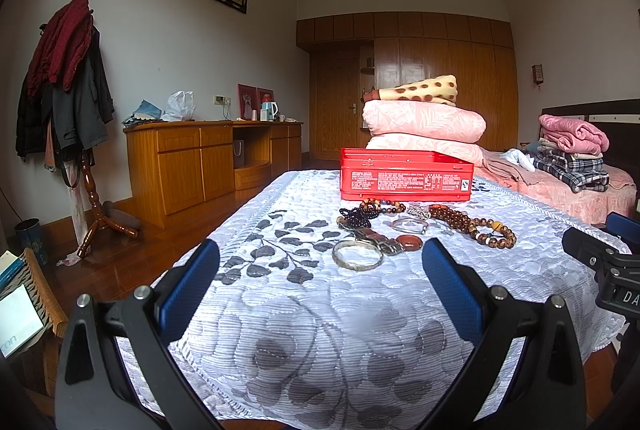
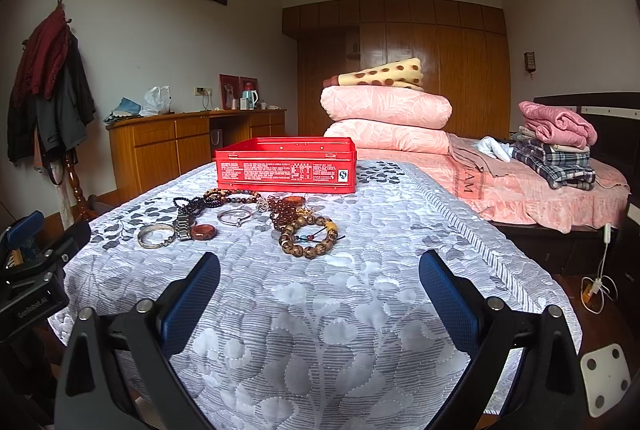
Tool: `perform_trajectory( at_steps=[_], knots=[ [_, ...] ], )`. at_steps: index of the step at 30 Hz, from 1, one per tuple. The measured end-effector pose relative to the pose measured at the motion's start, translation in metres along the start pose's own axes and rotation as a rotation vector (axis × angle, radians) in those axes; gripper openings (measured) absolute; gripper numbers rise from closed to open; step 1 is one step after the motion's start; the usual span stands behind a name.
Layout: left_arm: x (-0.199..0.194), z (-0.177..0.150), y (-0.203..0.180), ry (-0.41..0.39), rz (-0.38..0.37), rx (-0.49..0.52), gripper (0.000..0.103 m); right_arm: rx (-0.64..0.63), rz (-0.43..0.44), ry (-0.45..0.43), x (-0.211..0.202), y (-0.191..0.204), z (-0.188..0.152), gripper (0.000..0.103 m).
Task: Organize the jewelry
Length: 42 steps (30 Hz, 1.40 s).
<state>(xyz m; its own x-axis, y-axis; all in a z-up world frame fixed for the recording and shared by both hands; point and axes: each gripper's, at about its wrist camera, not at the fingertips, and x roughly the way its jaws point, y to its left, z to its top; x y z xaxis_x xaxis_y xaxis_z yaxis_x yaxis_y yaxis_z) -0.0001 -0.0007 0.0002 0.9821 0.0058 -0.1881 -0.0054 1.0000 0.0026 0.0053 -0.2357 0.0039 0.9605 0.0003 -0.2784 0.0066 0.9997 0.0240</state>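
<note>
Both grippers hover low over the near end of a grey-and-white quilted bedspread point(image 1: 320, 330), jaws spread wide, nothing between them: left gripper point(image 1: 320, 286), right gripper point(image 2: 320, 290). The jewelry lies in a loose cluster on the bedspread just in front of a red tin box point(image 2: 286, 165), which stands open-topped further back. In the cluster are a silver bangle point(image 1: 357, 254), a watch point(image 1: 378, 240), a red-brown disc pendant point(image 2: 203, 232), a thin silver bracelet point(image 2: 235, 216), dark bead strands point(image 1: 358, 216) and a big brown bead bracelet point(image 2: 308, 240). The left wrist view puts the bangle nearest, centred between the fingers; the right wrist view puts the brown bead bracelet nearest, cluster left of centre. Only the right view shows a white scale point(image 2: 606, 376) on the floor and a cable; only the left shows a wicker chair point(image 1: 44, 294). Each view catches the other gripper at its edge. Folded pink quilts point(image 2: 386, 121) sit behind the box.
</note>
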Motion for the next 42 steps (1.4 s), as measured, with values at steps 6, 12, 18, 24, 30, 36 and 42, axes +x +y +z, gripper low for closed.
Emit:
perform_trajectory(
  at_steps=[6,12,18,24,30,36,42],
  knots=[
    [-0.001,0.000,0.000,0.000,-0.001,-0.001,0.098,0.001,0.001,0.000,0.000,0.000,0.000,0.097],
    [-0.001,0.000,0.000,0.000,0.000,0.001,0.098,0.001,0.000,0.000,0.000,0.000,0.000,0.097],
    [-0.001,0.000,0.000,0.000,0.000,0.000,0.098,0.000,0.000,0.000,0.000,0.000,0.000,0.097],
    [-0.001,0.000,0.000,0.000,0.001,0.000,0.098,0.001,0.001,0.001,0.001,-0.001,-0.001,0.097],
    [0.000,-0.001,0.001,0.003,0.001,0.000,0.098,0.001,0.001,0.003,0.003,0.000,0.000,0.097],
    [0.008,-0.002,0.003,0.021,0.000,-0.006,0.098,-0.002,0.000,0.002,0.004,0.001,0.001,0.097],
    [0.033,0.001,0.011,0.098,-0.017,-0.045,0.098,0.007,0.008,0.033,0.028,-0.004,0.002,0.097]
  ],
)
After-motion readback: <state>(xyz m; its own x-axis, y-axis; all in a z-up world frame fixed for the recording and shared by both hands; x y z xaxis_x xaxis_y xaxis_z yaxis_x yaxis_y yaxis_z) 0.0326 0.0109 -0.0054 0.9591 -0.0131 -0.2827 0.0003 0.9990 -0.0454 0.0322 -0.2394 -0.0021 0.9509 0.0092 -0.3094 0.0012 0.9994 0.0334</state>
